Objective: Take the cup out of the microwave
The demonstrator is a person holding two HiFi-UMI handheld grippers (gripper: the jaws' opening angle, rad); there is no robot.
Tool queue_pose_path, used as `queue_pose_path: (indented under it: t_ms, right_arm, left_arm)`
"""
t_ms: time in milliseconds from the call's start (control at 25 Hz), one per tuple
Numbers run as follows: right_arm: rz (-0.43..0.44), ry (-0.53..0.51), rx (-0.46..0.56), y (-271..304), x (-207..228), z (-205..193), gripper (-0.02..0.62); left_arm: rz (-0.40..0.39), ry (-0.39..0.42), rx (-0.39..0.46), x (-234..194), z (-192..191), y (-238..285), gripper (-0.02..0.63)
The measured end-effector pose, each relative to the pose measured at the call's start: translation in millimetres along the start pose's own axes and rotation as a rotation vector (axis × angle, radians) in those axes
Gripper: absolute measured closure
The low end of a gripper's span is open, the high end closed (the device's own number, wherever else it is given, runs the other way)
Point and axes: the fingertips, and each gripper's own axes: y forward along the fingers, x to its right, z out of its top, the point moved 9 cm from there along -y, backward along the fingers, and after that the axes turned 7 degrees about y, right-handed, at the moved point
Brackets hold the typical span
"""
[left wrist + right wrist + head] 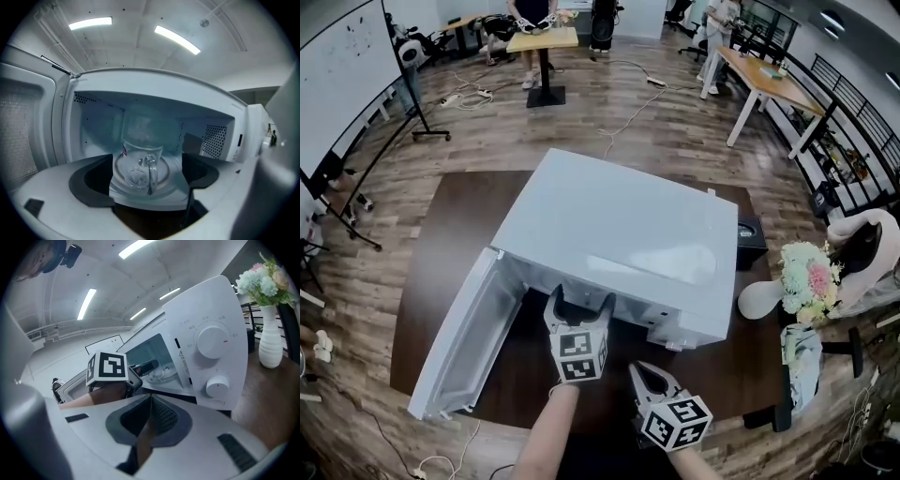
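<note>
Fingers of the left gripper are spread wide and empty at the mouth of the open microwave, the clear glass cup seen ahead at 12 o'clock on the turntable inside, untouched, its handle turned to 6 o'clock. The right gripper is held clenched on nothing at 4 o'clock of the left. A straight, level advance is advised, with the cup's wall gripped clear of the handle and lifted before withdrawal. A red label on the cup and the markings round the dials cannot be read; no brand is shown.
</note>
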Motion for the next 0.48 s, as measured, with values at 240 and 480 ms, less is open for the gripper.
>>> queue_pose_path:
  t_ms: [240,480]
  right_arm:
    - [-0.022,0.007,-0.024,6,1,-3,0.6]
    - [-0.042,0.022,-0.062,8,6,-9,0.6]
  left_arm:
    - [0.017,0.056,-0.022,-4,0,23,0.169]
    - [0.054,0.072,-0.015,-7,-1,42,0.169]
